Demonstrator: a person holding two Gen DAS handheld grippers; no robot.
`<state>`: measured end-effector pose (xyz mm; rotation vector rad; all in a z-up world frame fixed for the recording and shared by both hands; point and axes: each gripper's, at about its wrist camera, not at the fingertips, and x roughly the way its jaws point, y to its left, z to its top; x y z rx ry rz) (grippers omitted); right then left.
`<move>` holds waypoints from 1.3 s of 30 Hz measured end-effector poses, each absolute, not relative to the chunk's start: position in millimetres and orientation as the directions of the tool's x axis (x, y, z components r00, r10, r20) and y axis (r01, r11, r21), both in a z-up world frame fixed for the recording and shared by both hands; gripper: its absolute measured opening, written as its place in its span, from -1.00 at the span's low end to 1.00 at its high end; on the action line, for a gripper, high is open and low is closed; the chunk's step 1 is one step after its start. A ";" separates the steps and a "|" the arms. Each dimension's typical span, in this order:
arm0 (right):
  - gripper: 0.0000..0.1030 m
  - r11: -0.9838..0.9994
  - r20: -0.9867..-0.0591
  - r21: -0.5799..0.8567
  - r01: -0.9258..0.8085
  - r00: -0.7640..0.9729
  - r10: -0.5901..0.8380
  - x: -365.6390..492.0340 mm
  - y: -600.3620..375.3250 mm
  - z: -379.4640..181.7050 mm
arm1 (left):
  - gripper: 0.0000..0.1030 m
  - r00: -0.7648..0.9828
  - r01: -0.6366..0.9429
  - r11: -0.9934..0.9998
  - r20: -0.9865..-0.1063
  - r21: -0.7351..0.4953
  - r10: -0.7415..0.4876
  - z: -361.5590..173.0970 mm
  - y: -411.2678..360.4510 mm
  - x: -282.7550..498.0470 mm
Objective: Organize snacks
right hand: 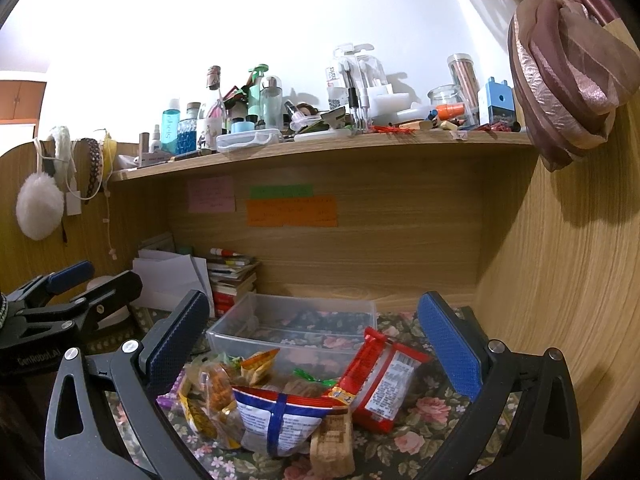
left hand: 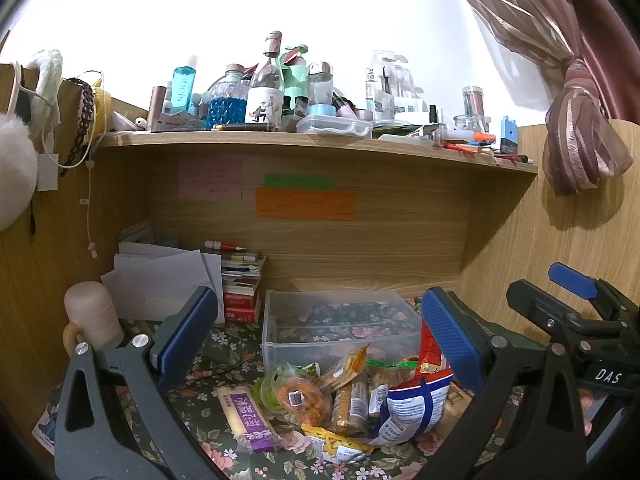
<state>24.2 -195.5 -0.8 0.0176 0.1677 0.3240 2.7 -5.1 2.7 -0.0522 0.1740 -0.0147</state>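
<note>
Holding both tools over the table [left hand: 192, 396], you have a pile of snacks [left hand: 344, 396] right in front of you. Your left hand-held gripper [left hand: 316, 344] is spread wide with nothing in it, and the snacks lie between its blue pads [left hand: 188, 328]. Your right hand-held gripper [right hand: 312, 344] is spread wide too, and it grasps nothing.

The snacks sit in a heap on the flowered cloth, touching each other. A blue and white bag [right hand: 280, 420] leans at the front. A red pack [right hand: 384, 380] lies on the right side of the heap, tilted. A purple bar [left hand: 250, 418] lies flat on the left side. A brown block [right hand: 332, 444] sits just beside the blue and white bag. Orange and yellow packs [left hand: 348, 392] are piled in the middle.

Just behind the heap is a clear box [left hand: 340, 328]. You can see the flowered cloth through it, and no snack shows inside.

Books [left hand: 242, 284] and white papers [left hand: 160, 276] stand at the back left. A shelf [left hand: 312, 144] above holds many bottles [left hand: 228, 100]. Colored notes [left hand: 304, 204] stick to the wooden back wall
</note>
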 end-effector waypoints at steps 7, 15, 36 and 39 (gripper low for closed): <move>1.00 0.948 -0.161 0.045 -0.316 0.934 0.319 23.6 -194.3 -0.1 | 1.00 0.985 0.012 0.999 -0.170 -0.051 -0.020 3.3 -7.5 2.0; 1.00 0.948 -0.160 0.046 -0.315 0.934 0.318 22.4 -193.1 0.4 | 1.00 0.985 0.013 0.999 -0.169 -0.051 -0.021 4.1 -7.9 1.8; 1.00 0.944 -0.164 0.050 -0.327 0.930 0.330 22.0 -191.1 0.6 | 1.00 0.987 0.013 0.998 -0.162 -0.055 -0.022 7.2 -9.6 2.3; 1.00 0.944 -0.175 0.053 -0.326 0.928 0.330 24.5 -190.0 -1.8 | 1.00 0.986 0.018 0.998 -0.165 -0.054 -0.027 6.9 -8.9 4.3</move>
